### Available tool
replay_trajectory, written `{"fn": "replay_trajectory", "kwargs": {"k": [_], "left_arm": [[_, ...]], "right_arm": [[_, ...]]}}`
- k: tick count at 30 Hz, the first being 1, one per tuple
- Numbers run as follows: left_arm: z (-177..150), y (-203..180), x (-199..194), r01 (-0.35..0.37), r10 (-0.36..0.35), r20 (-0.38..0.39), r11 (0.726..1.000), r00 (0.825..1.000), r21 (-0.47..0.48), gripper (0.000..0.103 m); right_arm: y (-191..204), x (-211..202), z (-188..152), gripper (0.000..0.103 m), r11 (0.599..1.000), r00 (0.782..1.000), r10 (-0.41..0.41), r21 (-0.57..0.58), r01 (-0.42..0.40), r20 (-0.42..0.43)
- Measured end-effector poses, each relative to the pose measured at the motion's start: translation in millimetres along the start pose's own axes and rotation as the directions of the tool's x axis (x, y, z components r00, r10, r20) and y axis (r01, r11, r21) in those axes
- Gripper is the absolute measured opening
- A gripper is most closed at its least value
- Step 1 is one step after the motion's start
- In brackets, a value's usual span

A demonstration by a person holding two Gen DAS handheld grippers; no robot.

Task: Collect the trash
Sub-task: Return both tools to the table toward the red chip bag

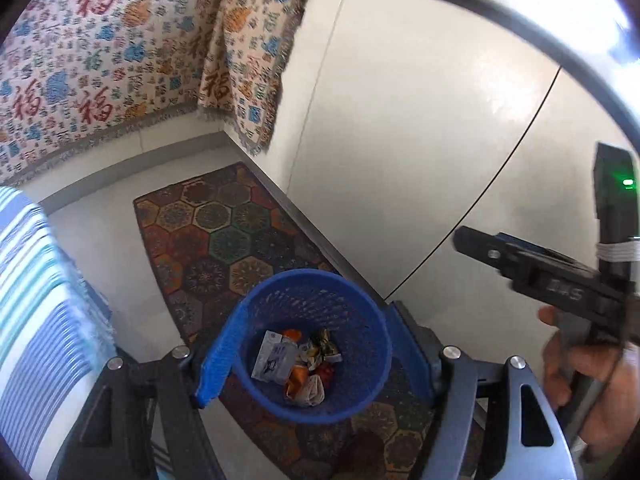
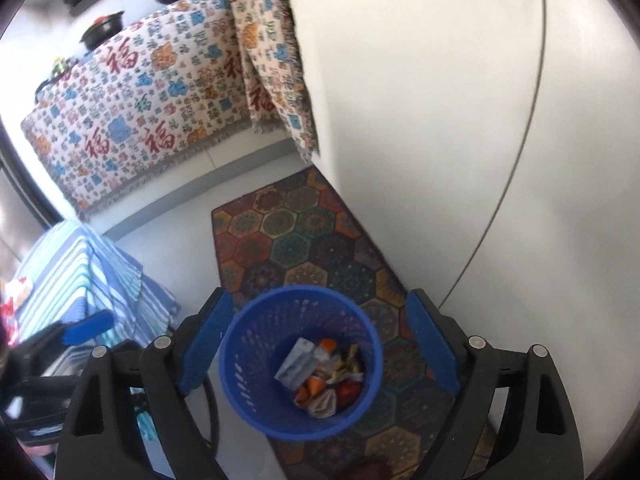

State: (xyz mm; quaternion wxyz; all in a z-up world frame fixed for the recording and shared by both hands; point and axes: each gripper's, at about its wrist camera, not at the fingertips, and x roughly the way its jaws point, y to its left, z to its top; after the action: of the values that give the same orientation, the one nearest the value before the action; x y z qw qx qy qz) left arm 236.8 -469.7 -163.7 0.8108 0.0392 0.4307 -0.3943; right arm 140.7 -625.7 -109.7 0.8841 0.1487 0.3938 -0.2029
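A blue mesh waste basket point(image 1: 360, 396) stands on a patterned rug, seen from above in both views point(image 2: 244, 380). Inside lie crumpled wrappers and a small white carton point(image 1: 276, 358), also visible in the right wrist view point(image 2: 298, 364). My left gripper point(image 1: 316, 352) hovers above the basket, open and empty, its blue pads either side of the rim. My right gripper point(image 2: 320, 344) also hovers over the basket, open and empty. The right gripper's body point(image 1: 560, 280), held by a hand, shows at the right of the left wrist view.
A hexagon-patterned rug point(image 2: 304, 236) lies on the pale floor. A white rounded table top point(image 1: 420, 120) is on the right. A counter draped in a patterned cloth point(image 2: 132, 112) carries pans. A blue striped cloth point(image 2: 80, 276) covers something at left.
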Motion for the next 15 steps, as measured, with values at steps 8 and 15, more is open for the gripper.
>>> {"fn": "replay_trajectory", "kwargs": {"k": [8,15], "left_arm": [[-45.5,31.9,-118.0,-0.112,0.113,0.060,0.993,0.992,-0.026,0.074],[-112.0,115.0,-187.0,-0.323,0.329,0.015,0.935,0.944,-0.142,0.076]], "right_arm": [[76.4,-33.7,-8.2,0.090,0.987,0.996,0.041,-0.161,-0.028,0.074],[177.0,-58.2,-33.5,0.094,0.956,0.976,0.196,-0.239,-0.167,0.099]]}}
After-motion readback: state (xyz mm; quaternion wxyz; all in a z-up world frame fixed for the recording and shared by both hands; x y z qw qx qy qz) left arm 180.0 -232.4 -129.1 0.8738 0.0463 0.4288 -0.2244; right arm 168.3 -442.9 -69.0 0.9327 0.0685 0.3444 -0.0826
